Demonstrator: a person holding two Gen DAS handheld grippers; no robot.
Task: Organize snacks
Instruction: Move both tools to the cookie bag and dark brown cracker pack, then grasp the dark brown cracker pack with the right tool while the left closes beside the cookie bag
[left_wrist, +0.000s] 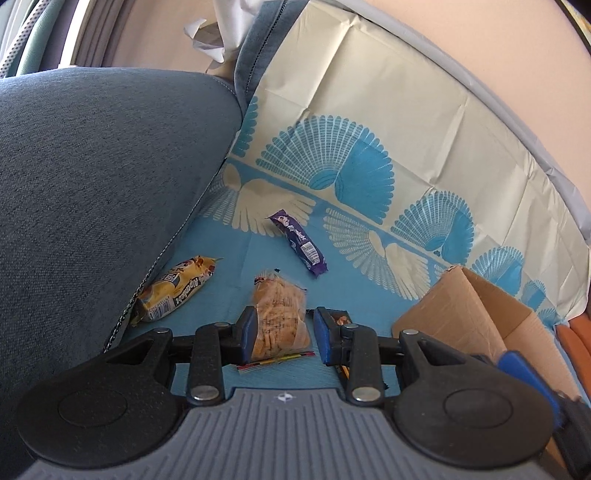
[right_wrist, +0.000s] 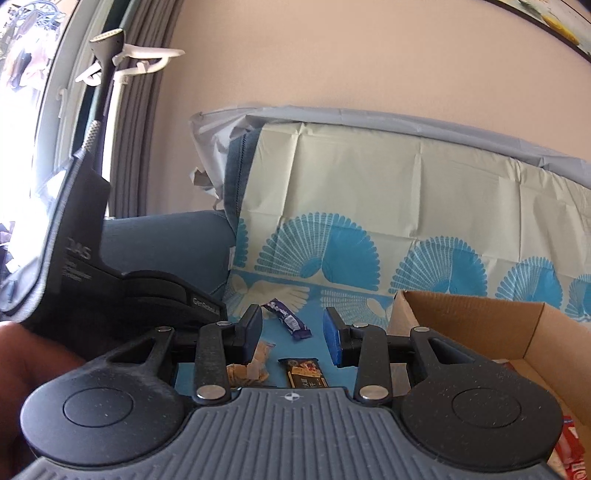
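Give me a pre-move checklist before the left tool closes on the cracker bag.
1. Left tool open: ok.
2. Cracker bag between its fingers: ok.
3. Bag centred: not ok, it sits against the left finger.
4. Dark bar clear of the grasp: cannot tell, it lies right by the right finger.
5. Box open, to the right: ok.
6. Right tool open, empty: ok.

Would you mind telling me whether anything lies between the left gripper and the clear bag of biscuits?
Nothing visible does. The left gripper is open with its pads already either side of the clear bag of biscuits on the blue cloth; the dark snack bar lies just outside its right pad.
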